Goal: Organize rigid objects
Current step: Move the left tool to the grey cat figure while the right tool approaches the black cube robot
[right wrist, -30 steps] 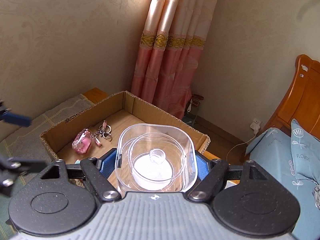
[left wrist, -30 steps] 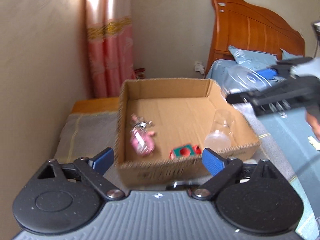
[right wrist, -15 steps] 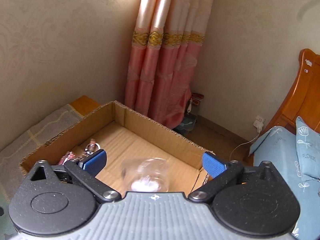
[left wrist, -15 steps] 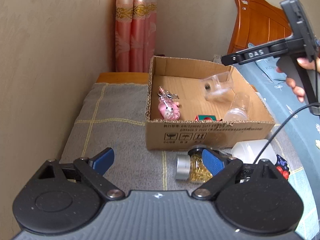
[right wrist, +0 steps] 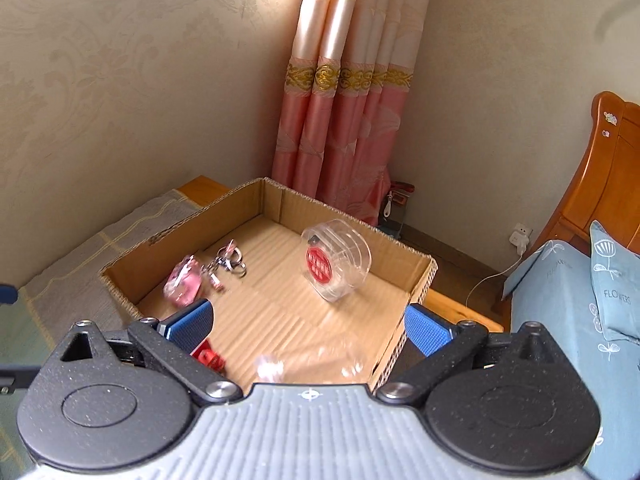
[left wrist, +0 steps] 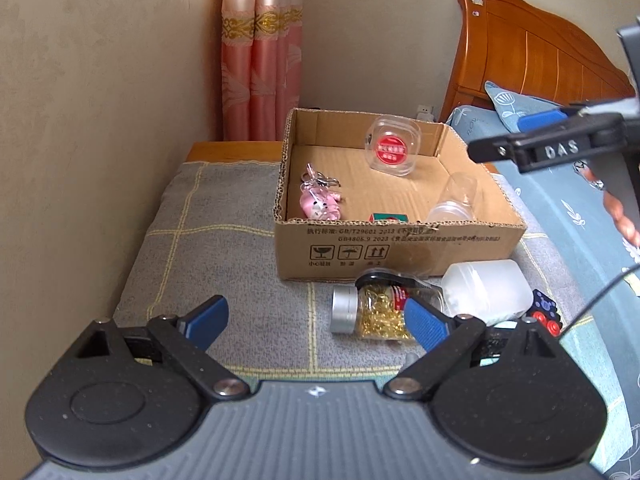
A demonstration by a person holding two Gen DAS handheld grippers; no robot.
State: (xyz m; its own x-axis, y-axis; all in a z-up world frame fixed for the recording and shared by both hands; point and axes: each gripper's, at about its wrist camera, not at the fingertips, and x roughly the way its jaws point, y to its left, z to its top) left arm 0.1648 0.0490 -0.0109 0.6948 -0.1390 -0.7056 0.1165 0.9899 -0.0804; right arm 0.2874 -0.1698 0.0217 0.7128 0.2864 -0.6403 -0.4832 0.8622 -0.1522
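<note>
On the grey blanket just before the cardboard box (left wrist: pixel 400 246), jar of gold clips (left wrist: pixel 376 312) lying sideways, lid leftward, touching the wide-open, empty left gripper (left wrist: pixel 316 320); right gripper (right wrist: pixel 308 326) equally spread, empty, above the box

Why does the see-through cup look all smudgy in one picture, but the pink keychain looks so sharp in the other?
In the right wrist view the clear cup near the open right gripper is smeared by blur, and so is the pink keychain. In the left wrist view the cup and keychain inside the cardboard box look crisp; the fisheye lens bends the curtain edges.
</note>
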